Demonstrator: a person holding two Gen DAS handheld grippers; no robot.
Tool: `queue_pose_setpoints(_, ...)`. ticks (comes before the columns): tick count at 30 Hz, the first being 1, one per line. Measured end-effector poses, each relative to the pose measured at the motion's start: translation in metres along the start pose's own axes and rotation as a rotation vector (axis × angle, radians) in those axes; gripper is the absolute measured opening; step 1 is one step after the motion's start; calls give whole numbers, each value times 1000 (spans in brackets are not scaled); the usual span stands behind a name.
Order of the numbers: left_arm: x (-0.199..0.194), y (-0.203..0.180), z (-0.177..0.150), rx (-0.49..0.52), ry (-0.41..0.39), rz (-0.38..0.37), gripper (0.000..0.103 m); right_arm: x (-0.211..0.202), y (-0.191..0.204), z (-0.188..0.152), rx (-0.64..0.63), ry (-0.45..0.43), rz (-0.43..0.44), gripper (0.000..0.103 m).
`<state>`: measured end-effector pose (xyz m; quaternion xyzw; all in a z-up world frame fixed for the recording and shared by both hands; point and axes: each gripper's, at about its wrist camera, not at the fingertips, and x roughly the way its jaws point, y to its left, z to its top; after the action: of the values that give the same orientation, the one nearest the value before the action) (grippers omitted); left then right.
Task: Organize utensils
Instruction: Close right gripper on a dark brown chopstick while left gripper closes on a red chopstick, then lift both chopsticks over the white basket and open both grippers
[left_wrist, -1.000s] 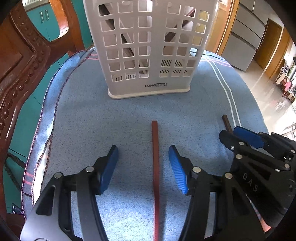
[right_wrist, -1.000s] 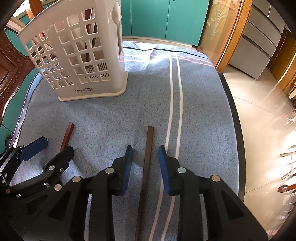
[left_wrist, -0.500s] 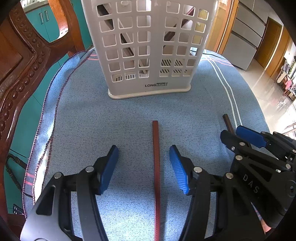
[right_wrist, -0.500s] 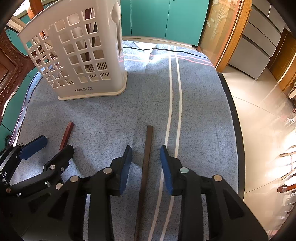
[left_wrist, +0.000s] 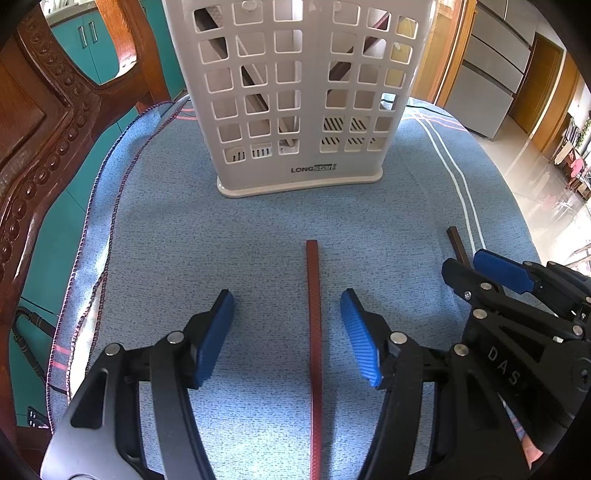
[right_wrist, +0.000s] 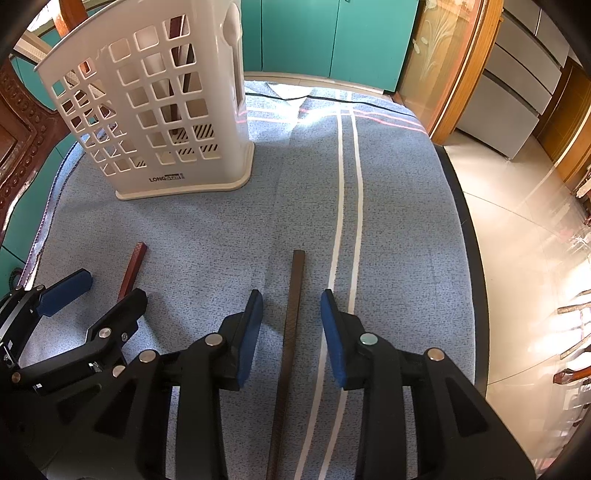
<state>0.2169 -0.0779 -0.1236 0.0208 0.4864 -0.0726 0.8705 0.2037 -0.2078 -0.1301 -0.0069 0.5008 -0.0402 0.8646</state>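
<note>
A red-brown chopstick (left_wrist: 313, 314) lies on the blue cloth between the pads of my left gripper (left_wrist: 286, 299). Its jaws are opening and neither pad touches the stick. A dark brown chopstick (right_wrist: 293, 314) lies between the pads of my right gripper (right_wrist: 291, 295), which is open with a gap on both sides. Both sticks point toward the white slotted utensil basket (left_wrist: 295, 92), which stands upright at the far side with several sticks inside. The right wrist view shows the left gripper (right_wrist: 112, 286) and the red-brown chopstick (right_wrist: 133, 269) at lower left.
A blue cloth (left_wrist: 184, 240) with white stripes (right_wrist: 343, 166) covers the table. A carved wooden chair (left_wrist: 37, 129) stands close on the left. The table's dark edge (right_wrist: 458, 221) drops to a tiled floor on the right. Teal cabinets (right_wrist: 332, 37) stand behind.
Both grippers' pads have spread slightly wider around their chopsticks. The hands, the sticks and the basket have stayed where they were.
</note>
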Motion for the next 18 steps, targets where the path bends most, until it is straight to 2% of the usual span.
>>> queue_pose_setpoints(14,4,4,-1,-5,3,12,66,0,1,0,-10,-1,-11,36)
queue_pose_setpoints(16,4,5,0,-4,3,8,64,0,2,0,-14,1,-6,35)
queue_pose_setpoints(18,4,3,0,1,2,1,60,0,2,-1,-17,3,6,30)
